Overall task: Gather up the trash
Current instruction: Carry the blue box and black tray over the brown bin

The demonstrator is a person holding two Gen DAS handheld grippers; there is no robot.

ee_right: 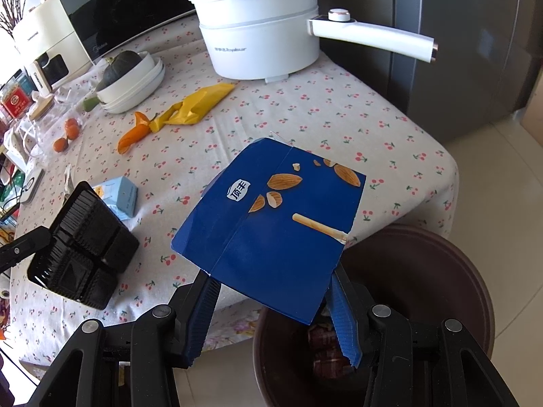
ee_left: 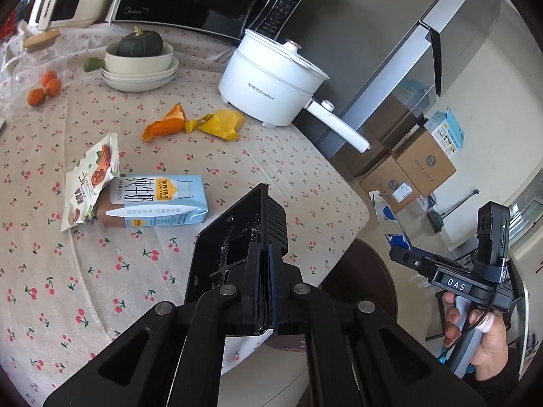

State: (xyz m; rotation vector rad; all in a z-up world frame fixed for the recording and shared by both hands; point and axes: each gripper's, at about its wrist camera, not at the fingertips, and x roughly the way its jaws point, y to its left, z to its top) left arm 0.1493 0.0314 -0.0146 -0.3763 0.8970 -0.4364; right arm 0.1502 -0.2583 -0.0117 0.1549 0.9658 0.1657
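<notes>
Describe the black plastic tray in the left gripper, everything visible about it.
The black plastic tray is a thin, glossy moulded insert with four ribbed compartments in a two-by-two grid, apparently empty. The left gripper is shut on one edge, holding it tilted just above the cherry-print tablecloth; whether its lower corner touches the cloth is unclear. It hangs near the table's front edge, beside the blue milk carton, without touching it.
</notes>
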